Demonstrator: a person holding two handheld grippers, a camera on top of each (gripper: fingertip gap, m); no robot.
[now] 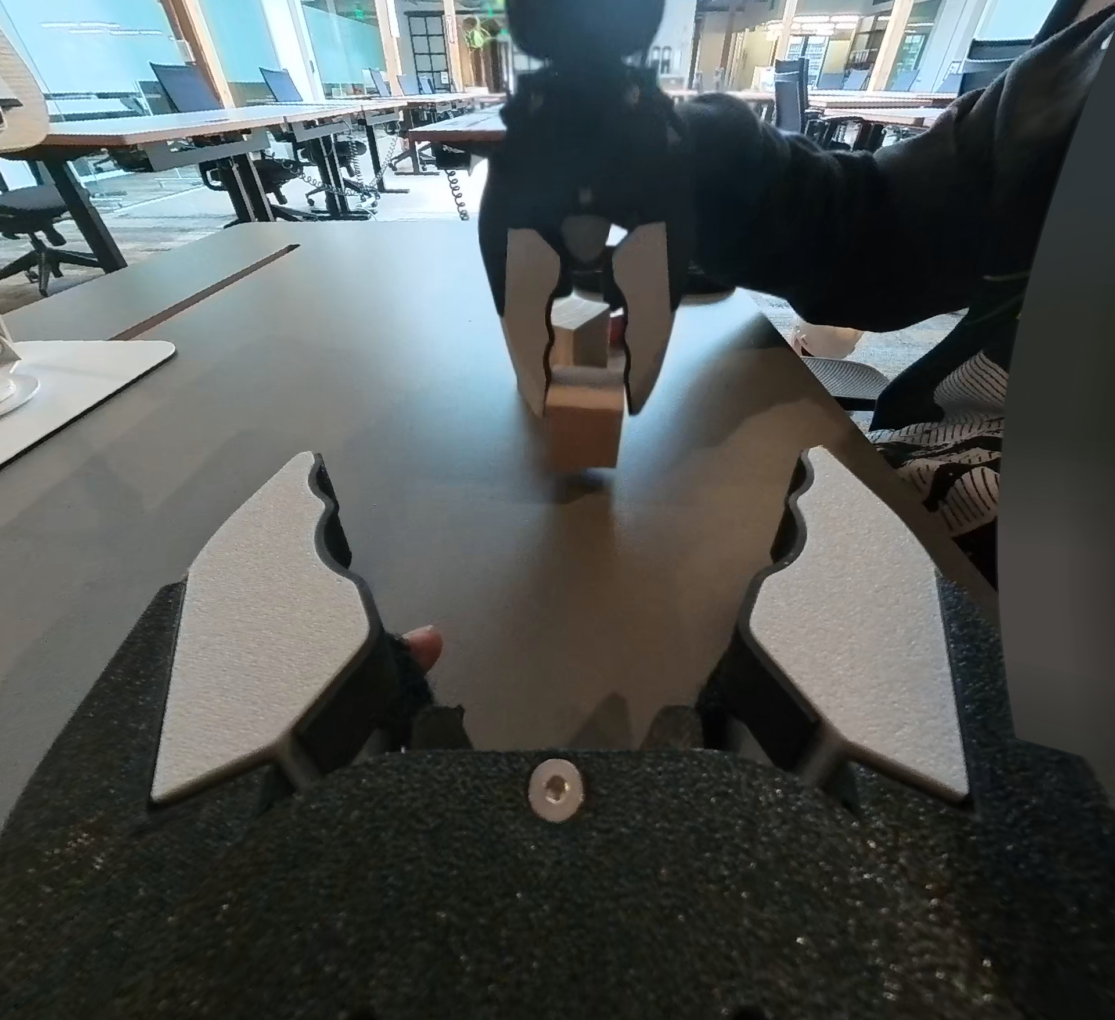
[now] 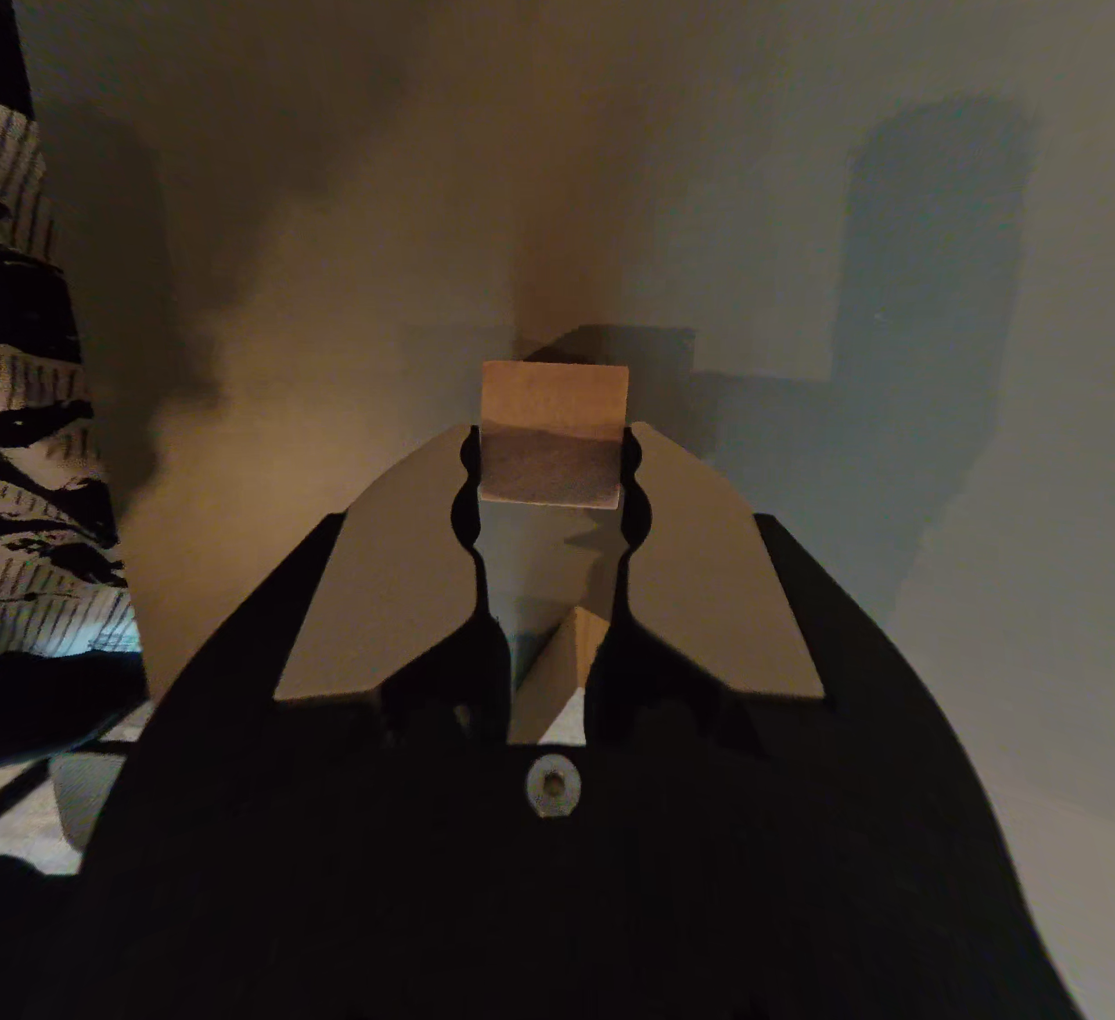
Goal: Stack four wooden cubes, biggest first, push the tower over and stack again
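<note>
no readable text, labels, numbers or signs anywhere

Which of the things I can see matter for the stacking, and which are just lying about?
For the job:
- right gripper, jaws closed on a wooden cube
- second wooden cube behind it
- left gripper, jaws wide apart, empty

Lying about:
- white stand base on the dark table
- office chairs and desks beyond

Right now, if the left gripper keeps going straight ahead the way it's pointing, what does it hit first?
Probably the wooden cube that the right gripper holds, roughly dead ahead. The left gripper is open, and only bare table lies between; depth is hard to judge.
</note>
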